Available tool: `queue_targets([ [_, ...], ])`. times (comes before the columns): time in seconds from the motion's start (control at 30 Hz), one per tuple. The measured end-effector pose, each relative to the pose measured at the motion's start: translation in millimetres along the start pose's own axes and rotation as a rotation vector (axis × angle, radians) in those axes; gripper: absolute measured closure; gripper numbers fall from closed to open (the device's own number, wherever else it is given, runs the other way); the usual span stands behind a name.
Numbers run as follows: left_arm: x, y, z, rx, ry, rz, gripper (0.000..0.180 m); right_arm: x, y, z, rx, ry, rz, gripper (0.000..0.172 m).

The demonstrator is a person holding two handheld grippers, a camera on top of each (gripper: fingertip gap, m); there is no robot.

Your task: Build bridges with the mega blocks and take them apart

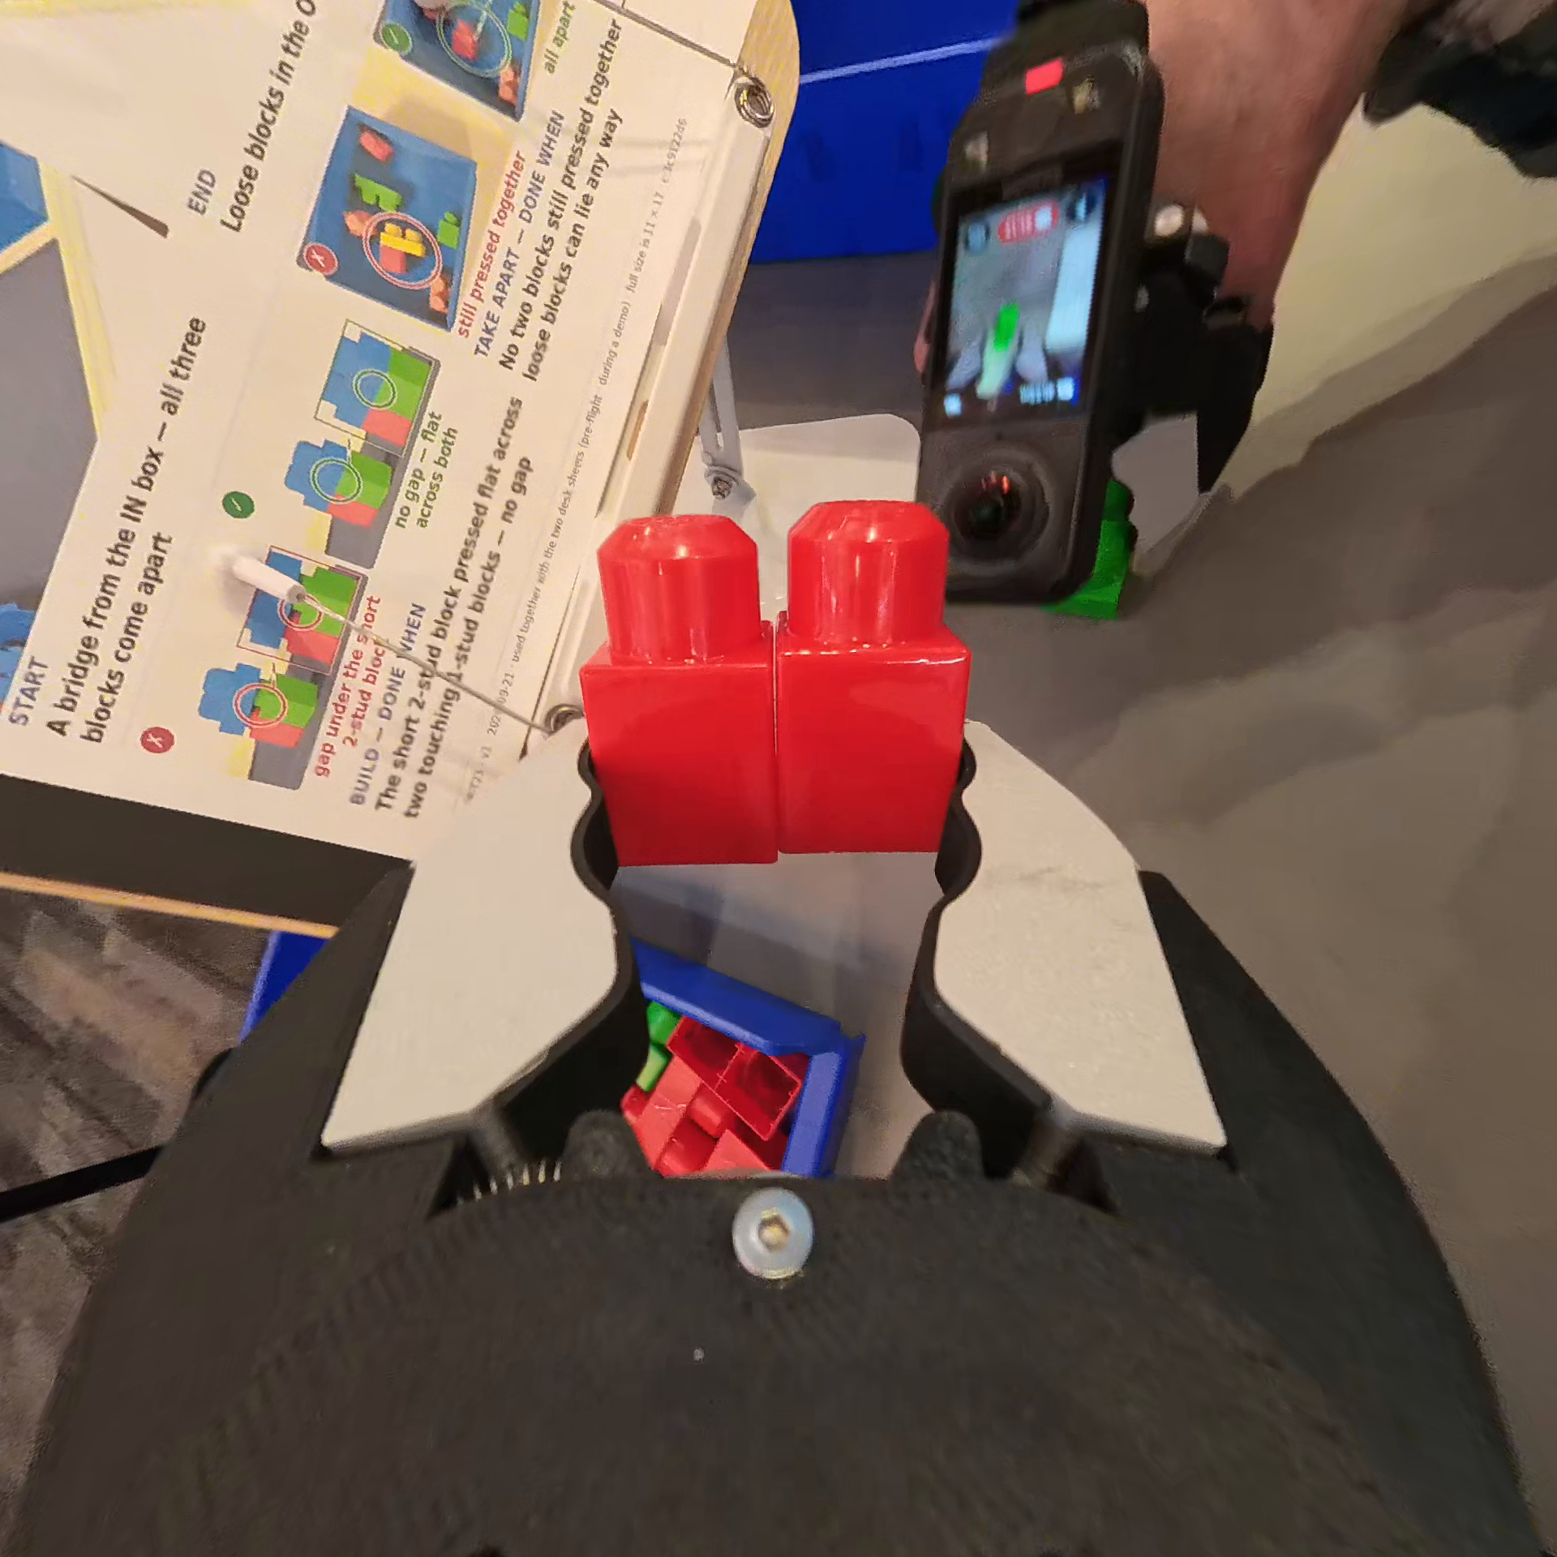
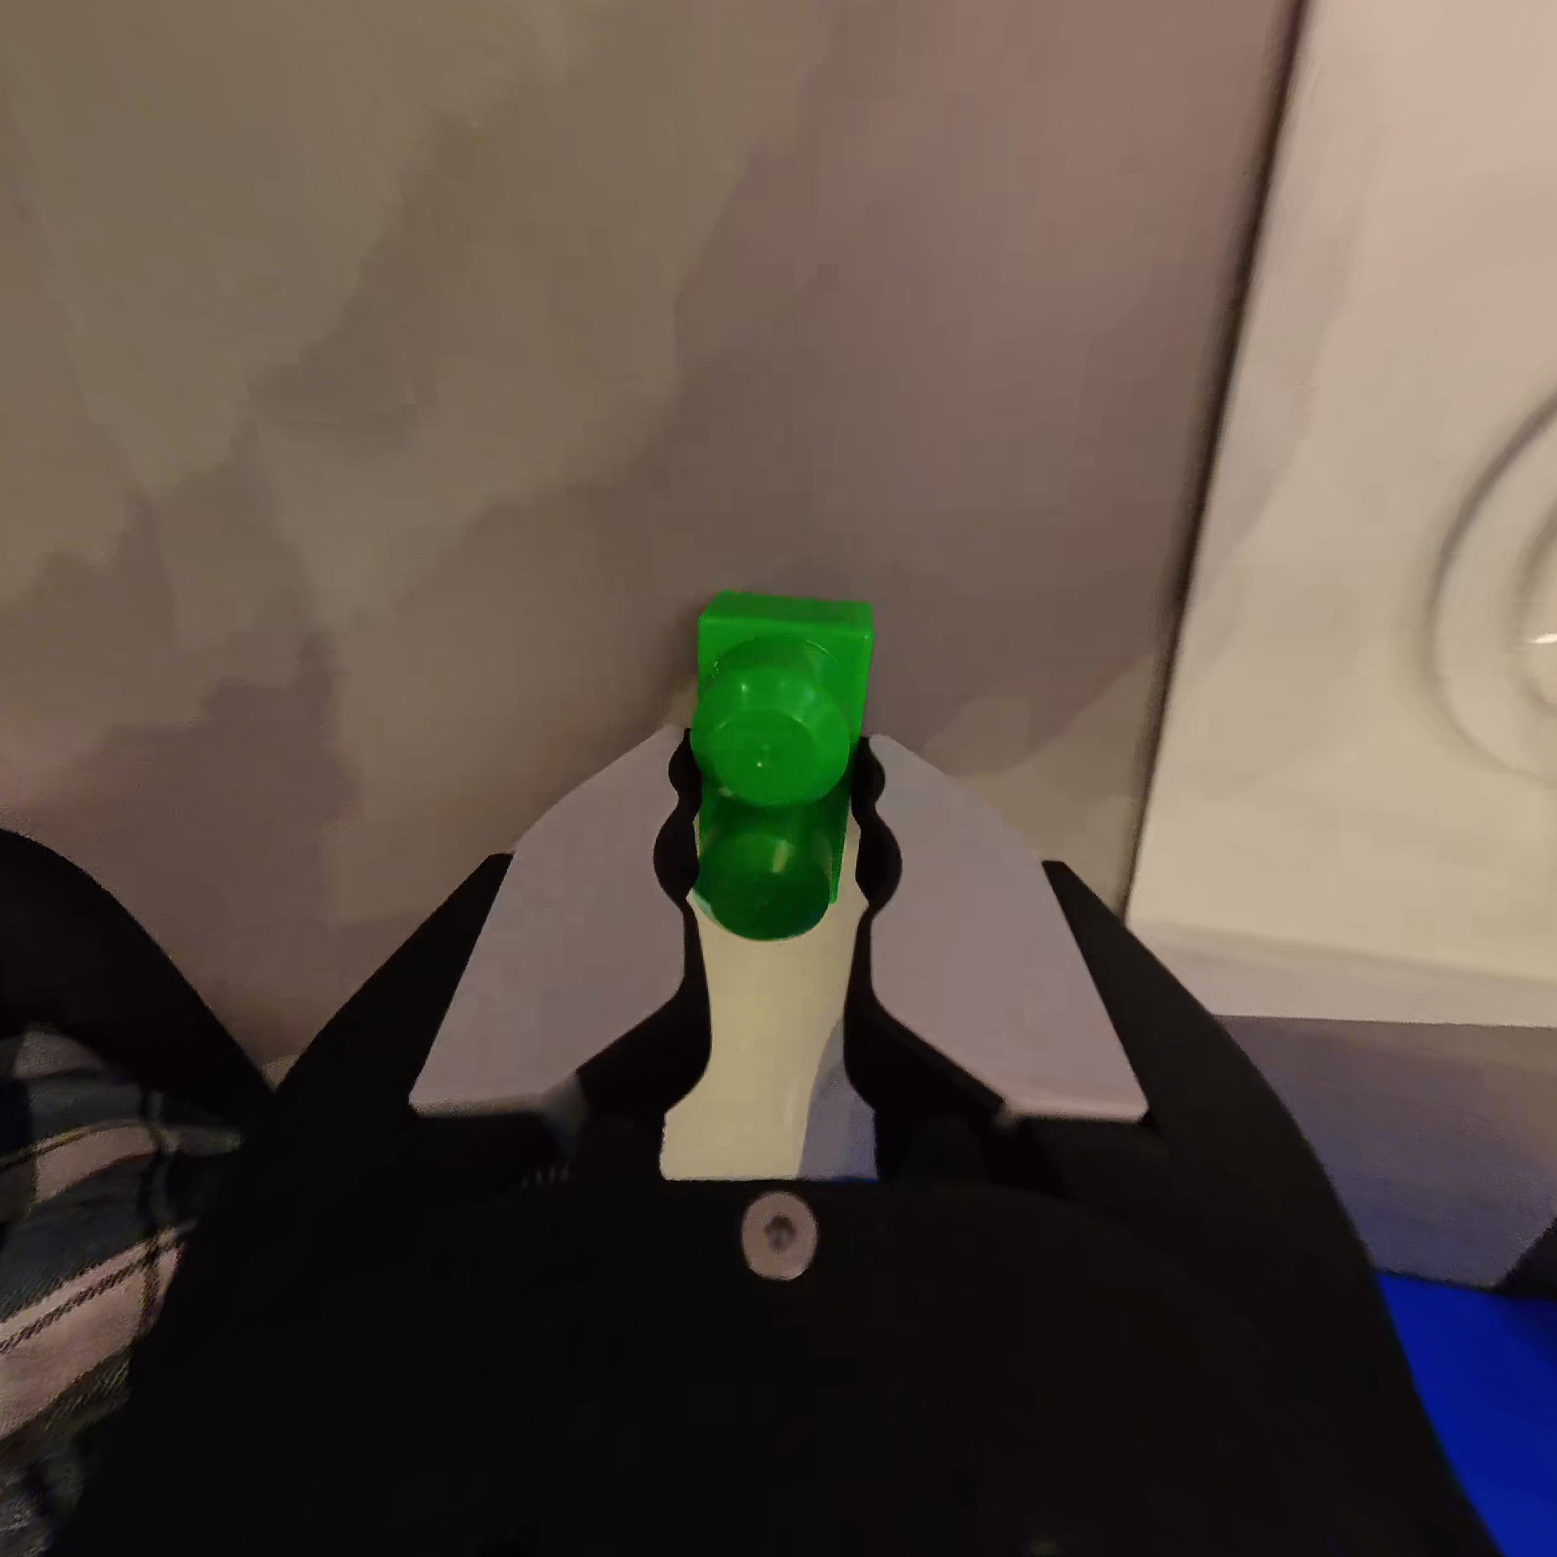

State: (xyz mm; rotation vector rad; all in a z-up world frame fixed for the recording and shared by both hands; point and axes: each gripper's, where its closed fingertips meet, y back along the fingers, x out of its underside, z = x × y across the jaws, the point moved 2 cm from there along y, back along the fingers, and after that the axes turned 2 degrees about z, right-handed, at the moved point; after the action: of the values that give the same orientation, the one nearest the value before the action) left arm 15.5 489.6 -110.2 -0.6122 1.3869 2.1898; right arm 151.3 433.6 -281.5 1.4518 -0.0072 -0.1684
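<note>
My left gripper (image 1: 777,800) is shut on two red one-stud blocks (image 1: 775,699) that stand side by side, touching, studs pointing away from me; both pads press on their outer sides. My right gripper (image 2: 777,809) is shut on a green two-stud block (image 2: 779,758), its studs facing the camera and its far end sticking out past the fingertips. In the left wrist view the right gripper's black camera body (image 1: 1036,354) hangs at the upper right in a person's hand (image 1: 1247,135), with the green block (image 1: 1095,564) showing below it.
A blue box (image 1: 758,1070) with loose red and green blocks lies below my left gripper. A laminated instruction sheet on a board (image 1: 337,379) stands at the left. Another blue box (image 1: 876,126) is at the back. A grey mat (image 1: 1264,758) covers the table; a white surface (image 2: 1390,505) lies to the right. Across from one pair of fingers to the other is roughly 25 centimetres.
</note>
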Motion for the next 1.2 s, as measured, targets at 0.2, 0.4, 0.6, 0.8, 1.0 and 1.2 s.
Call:
queue_targets([
  [0.2, -8.5, -11.8, 0.5, -0.133, -0.145, 0.018, 0.105, -23.4, 111.2, -8.4, 0.229, -0.007, -0.537, 0.137],
  [0.4, -22.5, -15.6, 18.4, -0.391, -0.250, -0.001, 0.106, -16.6, 225.1, -7.1, 0.319, -0.167, -1.111, 0.137],
  [0.6, -32.5, -13.4, 27.9, -0.542, -0.305, -0.052, 0.105, -28.8, 233.3, -11.2, 0.220, -0.249, -1.236, 0.137],
  [0.8, -33.6, -16.4, 32.7, -0.657, -0.402, -0.028, 0.105, -47.3, 222.6, -12.3, 0.110, -0.294, -1.249, 0.137],
  [1.0, -38.6, -24.7, 24.0, -0.670, -0.453, -0.022, 0.106, -58.9, 210.2, -16.3, 0.104, -0.307, -1.217, 0.137],
  [1.2, -47.7, -22.9, 14.8, -0.677, -0.481, -0.058, 0.106, -67.8, 203.8, -16.1, 0.091, -0.300, -1.215, 0.137],
])
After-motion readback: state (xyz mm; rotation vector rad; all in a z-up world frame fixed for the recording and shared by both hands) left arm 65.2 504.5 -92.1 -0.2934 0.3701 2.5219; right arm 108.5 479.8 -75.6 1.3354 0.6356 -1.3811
